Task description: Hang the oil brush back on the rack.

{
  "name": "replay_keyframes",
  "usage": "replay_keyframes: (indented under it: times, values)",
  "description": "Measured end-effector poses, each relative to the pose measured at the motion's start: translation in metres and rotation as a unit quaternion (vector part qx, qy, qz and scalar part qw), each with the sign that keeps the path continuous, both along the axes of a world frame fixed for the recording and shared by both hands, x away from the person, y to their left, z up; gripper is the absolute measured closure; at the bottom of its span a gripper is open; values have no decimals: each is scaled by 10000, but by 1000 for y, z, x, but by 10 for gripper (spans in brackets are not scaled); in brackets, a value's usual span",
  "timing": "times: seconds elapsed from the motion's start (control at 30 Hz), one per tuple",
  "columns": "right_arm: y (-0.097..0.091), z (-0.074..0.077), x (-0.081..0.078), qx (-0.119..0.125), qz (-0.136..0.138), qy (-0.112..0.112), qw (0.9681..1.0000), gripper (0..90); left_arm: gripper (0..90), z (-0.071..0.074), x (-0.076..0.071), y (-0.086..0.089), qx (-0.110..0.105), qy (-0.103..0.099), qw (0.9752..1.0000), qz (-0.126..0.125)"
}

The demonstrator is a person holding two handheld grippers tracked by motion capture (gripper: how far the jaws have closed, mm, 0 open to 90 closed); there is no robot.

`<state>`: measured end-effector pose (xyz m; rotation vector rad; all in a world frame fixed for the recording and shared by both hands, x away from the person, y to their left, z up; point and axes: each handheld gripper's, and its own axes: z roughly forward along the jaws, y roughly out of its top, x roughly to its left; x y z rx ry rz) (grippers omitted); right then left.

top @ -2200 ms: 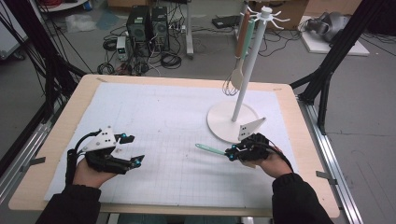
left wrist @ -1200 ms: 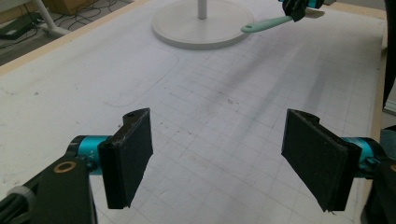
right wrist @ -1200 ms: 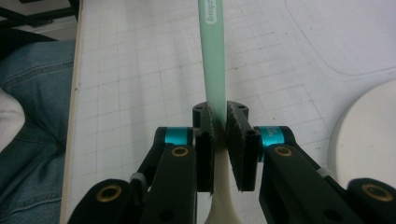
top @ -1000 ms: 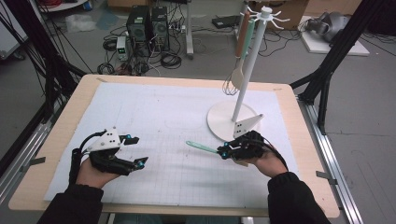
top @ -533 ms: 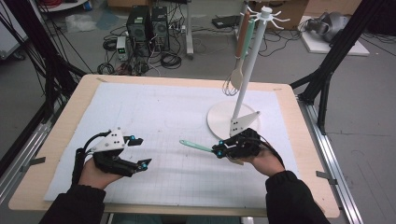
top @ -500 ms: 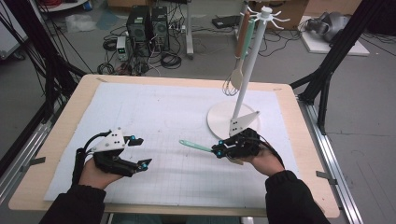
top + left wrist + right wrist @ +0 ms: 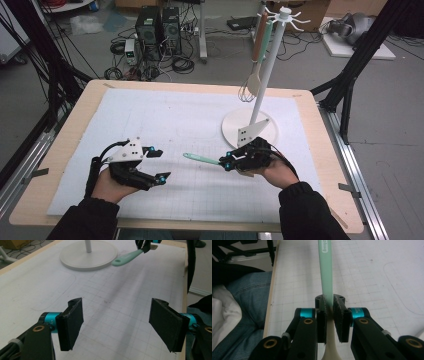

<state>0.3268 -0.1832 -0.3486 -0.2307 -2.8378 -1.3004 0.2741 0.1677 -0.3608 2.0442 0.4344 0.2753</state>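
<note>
**Utensil carried left above the counter**

My right hand-held gripper (image 7: 229, 163), clamped on the mint-handled utensil (image 7: 201, 159), has drifted left from the stand's base (image 7: 249, 128). My left hand-held gripper (image 7: 161, 165), jaws apart and empty, has just narrowed slightly.

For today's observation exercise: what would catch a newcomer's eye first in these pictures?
Likely the mint-green utensil handle poking out of the shut right gripper above the white gridded mat. Next, the tall white hook stand on its round base at the table's far right, a wire whisk hanging from it. The left gripper hovers open, nothing between its jaws.
</note>
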Motion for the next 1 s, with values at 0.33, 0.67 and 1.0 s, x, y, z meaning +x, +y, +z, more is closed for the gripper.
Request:
replay_keyframes:
  times: [0.33, 0.67, 1.0]
  values:
    - [13, 3, -2, -17, 224, 4, 9997, 819, 313, 4, 6, -16, 27, 88, 9994, -347]
    - [29, 4, -6, -46, 466, 1, 9989, 819, 434, 8, 10, -28, 101, 119, 9973, -719]
    - [43, 8, -8, -52, 639, -62, 9979, 819, 600, 7, 10, -28, 141, 202, 9942, -1044]
